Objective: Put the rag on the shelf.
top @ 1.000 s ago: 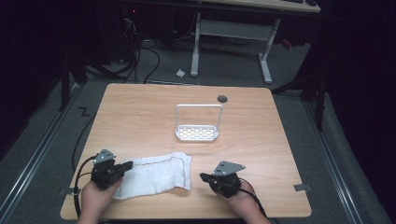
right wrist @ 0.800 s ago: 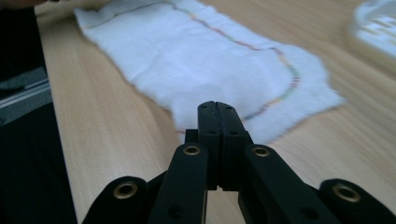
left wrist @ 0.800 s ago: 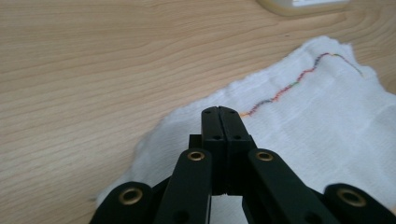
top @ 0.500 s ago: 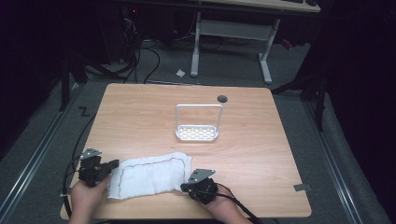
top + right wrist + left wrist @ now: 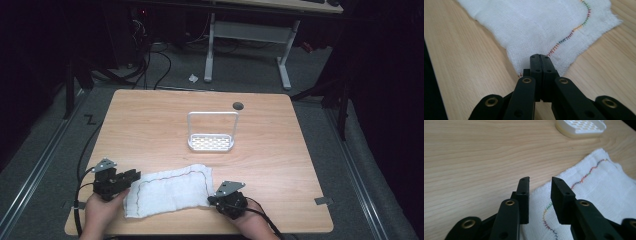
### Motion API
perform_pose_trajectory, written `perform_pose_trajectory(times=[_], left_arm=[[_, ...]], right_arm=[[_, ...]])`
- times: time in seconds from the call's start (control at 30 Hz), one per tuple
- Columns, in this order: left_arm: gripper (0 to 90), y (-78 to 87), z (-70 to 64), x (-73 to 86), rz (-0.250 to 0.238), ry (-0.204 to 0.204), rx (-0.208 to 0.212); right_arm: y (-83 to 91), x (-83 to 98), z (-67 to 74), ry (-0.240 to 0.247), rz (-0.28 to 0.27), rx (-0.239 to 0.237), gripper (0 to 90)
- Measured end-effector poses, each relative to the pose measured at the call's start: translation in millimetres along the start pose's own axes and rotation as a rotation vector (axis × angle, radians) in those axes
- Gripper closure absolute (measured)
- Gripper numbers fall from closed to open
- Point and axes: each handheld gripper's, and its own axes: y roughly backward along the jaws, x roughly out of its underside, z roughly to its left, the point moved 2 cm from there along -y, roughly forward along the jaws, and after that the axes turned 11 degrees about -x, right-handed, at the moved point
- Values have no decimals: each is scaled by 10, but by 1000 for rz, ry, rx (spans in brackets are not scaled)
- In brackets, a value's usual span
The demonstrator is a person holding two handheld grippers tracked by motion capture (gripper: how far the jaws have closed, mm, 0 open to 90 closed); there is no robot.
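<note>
- Right tool [image 5: 540, 58]: jaws closed, pinching the near corner of the white stitched cloth [image 5: 170, 190].
- Left tool [image 5: 540, 185]: jaws parted, empty, over the cloth's edge.

The left gripper [image 5: 539, 195] has let go of the cloth [image 5: 170, 190], jaws now apart.

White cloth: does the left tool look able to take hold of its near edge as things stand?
Probably yes. The left tool stands open right over the white cloth, whose edge lies between its jaws with nothing in between. The right tool pinches the other end.
</note>
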Motion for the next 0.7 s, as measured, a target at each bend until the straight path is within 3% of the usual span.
perform_pose_trajectory(times=[0.17, 0.2, 0.23, 0.3, 0.4, 0.43, 0.57, 0.7], left_arm=[[624, -141, -268, 0, 34, -82, 39], [622, -141, -268, 0, 34, -82, 39], [624, -178, -364, -4, 37, -88, 70], [629, -198, -412, -4, 39, -91, 83], [636, -289, -592, 14, 65, -138, 103], [647, -333, -681, 29, 83, -165, 110], [749, -377, -836, 50, 114, -228, 115], [813, -352, -926, 78, 130, -239, 146]], right_arm=[[189, 136, -191, -41, 8, 74, 900], [189, 136, -191, -41, 8, 74, 900], [254, 182, -286, -66, 2, 106, 900], [304, 211, -385, -83, 1, 144, 900], [349, 234, -490, -95, -2, 181, 900], [378, 251, -563, -108, -6, 202, 900], [417, 265, -716, -144, -23, 236, 900], [449, 264, -773, -187, -44, 255, 882]])
